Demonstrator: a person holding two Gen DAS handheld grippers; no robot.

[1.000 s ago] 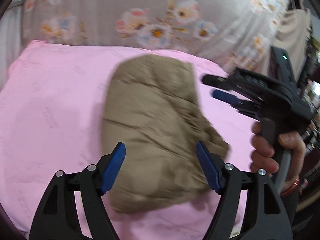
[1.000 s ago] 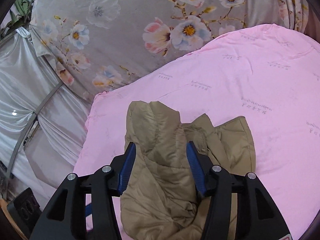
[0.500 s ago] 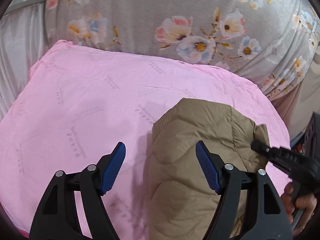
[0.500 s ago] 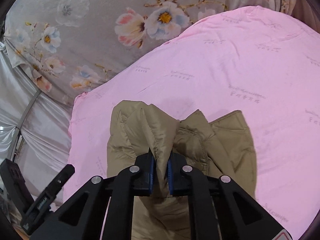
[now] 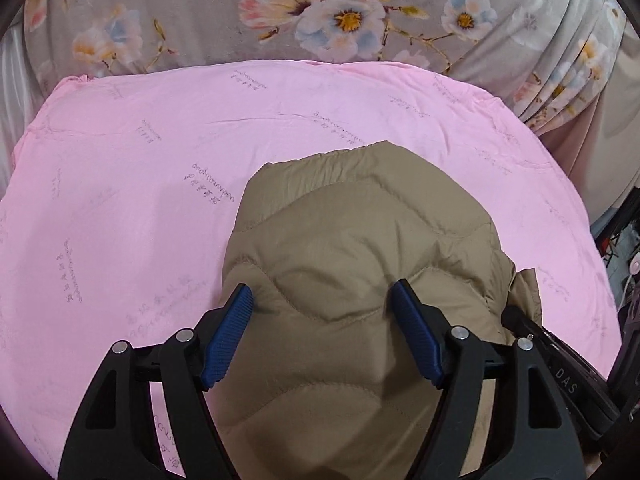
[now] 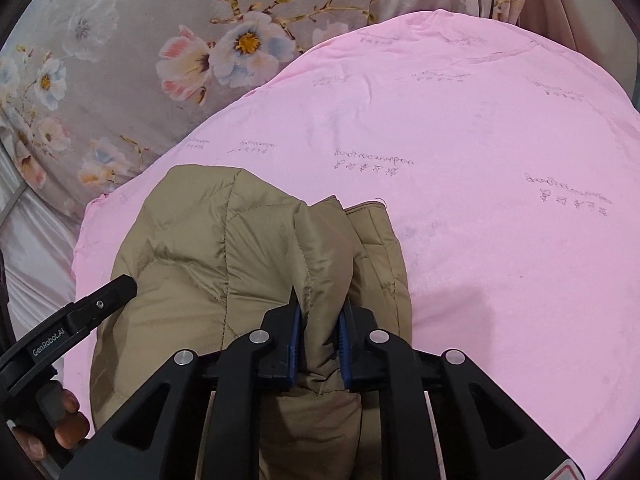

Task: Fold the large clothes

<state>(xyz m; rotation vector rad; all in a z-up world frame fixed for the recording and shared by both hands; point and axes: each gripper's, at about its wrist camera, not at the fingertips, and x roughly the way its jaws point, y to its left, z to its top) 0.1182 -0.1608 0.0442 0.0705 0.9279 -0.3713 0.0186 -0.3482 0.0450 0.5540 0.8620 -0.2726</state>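
A tan quilted puffer jacket (image 5: 360, 248) lies bunched on the pink sheet (image 5: 140, 168). My left gripper (image 5: 322, 336) is open, its blue pads straddling the jacket's near part without pinching it. My right gripper (image 6: 319, 340) is shut on a raised fold of the jacket (image 6: 224, 248). The left gripper's body (image 6: 72, 320) shows at the left of the right wrist view, and the right gripper's body (image 5: 560, 364) shows at the lower right of the left wrist view.
A grey floral curtain (image 5: 320, 12) hangs behind the pink surface and also shows in the right wrist view (image 6: 140, 40). The sheet's far edge (image 5: 280, 66) runs below it. Dark clutter (image 5: 620, 248) stands off the right edge.
My right gripper closed on a jacket fold and holds it. My left gripper swung right until the jacket sat between its open pads.
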